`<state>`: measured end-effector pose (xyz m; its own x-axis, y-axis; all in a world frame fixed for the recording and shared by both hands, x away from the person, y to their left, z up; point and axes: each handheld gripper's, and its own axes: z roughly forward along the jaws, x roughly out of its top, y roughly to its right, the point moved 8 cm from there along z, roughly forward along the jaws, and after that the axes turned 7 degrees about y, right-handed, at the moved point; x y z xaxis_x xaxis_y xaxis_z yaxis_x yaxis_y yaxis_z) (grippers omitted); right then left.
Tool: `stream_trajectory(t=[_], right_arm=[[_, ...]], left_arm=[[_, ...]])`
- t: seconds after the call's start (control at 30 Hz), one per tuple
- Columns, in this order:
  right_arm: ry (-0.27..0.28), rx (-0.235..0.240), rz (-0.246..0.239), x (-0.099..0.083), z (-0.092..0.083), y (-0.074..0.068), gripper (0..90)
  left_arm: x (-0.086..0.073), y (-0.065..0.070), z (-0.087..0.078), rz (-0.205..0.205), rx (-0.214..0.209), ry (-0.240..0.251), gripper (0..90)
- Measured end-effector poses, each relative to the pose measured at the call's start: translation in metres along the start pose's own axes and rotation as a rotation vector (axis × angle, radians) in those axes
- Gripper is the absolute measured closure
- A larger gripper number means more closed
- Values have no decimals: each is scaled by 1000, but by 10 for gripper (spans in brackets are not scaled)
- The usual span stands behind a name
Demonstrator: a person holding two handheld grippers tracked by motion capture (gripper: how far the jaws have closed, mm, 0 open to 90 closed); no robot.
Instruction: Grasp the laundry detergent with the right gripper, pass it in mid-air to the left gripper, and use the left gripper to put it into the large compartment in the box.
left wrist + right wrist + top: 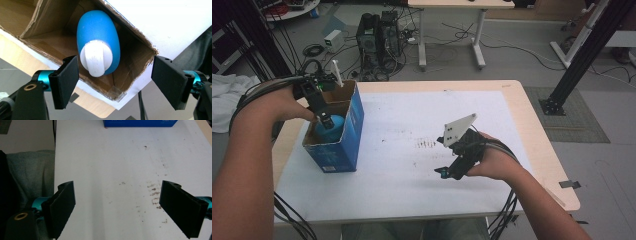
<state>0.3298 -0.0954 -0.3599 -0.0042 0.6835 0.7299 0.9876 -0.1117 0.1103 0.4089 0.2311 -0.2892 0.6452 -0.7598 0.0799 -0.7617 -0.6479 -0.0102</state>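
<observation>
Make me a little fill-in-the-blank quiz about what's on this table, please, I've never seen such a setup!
1. The blue bottle with a white cap sits inside a ____ box.
2. The left gripper hovers over that box with its jaws ____.
3. The right gripper holds ____ between its jaws.
4. The white table cover bears small ____ stains.

Missing words: cardboard; open; nothing; brown

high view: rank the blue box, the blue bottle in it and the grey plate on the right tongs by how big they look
1. blue box, clearly largest.
2. and 3. grey plate and blue bottle: they look about alike; the bottle is partly hidden by the box and the left tongs, so no firm ranking.
</observation>
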Motion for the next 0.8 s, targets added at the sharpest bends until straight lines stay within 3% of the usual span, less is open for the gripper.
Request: stream_trajectory(t=[0.2, 0.5, 0.8], right_arm=[[1, -9, 5, -2, -3, 0, 127], [-1, -14, 8, -4, -5, -2, 127], [-11, -20, 6, -4, -11, -1, 127]], left_arm=[[6, 8, -6, 7, 7, 17, 194], [19, 21, -19, 72, 10, 29, 183], [31, 32, -27, 106, -4, 39, 132]])
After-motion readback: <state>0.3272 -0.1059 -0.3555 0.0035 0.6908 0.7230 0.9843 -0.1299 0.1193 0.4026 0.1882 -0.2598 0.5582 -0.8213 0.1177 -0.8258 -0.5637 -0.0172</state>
